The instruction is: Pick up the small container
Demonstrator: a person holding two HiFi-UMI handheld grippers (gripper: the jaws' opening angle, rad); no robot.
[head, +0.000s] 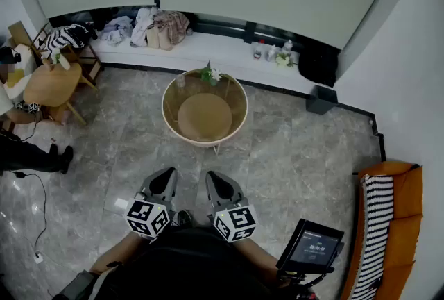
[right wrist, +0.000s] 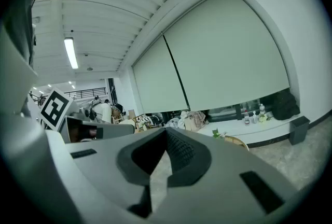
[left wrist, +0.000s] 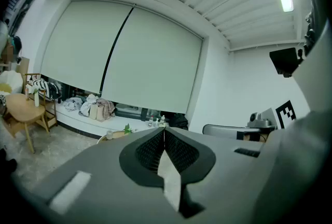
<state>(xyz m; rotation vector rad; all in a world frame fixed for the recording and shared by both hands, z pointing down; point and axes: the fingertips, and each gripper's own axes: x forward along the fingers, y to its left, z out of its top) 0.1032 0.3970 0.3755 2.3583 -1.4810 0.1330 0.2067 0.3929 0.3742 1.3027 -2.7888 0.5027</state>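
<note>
A small clear container [head: 181, 81] stands at the far left rim of a round tan table [head: 238, 118], beside a little green plant [head: 210, 73]. The left gripper view shows the container [left wrist: 109, 135] just past the jaw tips, low and far off. Both grippers are held close to my body, well short of the table. My left gripper [head: 164, 179] is shut, its jaws [left wrist: 164, 129] meeting at the tip with nothing between them. My right gripper [head: 219, 182] sits beside it, and its jaws [right wrist: 166, 129] also meet at the tip, empty.
A low white ledge [head: 208, 48] under the window carries piled clothes [head: 152, 26] and bottles [head: 272, 52]. A wooden chair and side table [head: 52, 85] stand at the left, a black bin [head: 321, 98] at the right, an orange sofa [head: 392, 222] at the lower right. Grey tiled floor [head: 139, 146] lies between me and the table.
</note>
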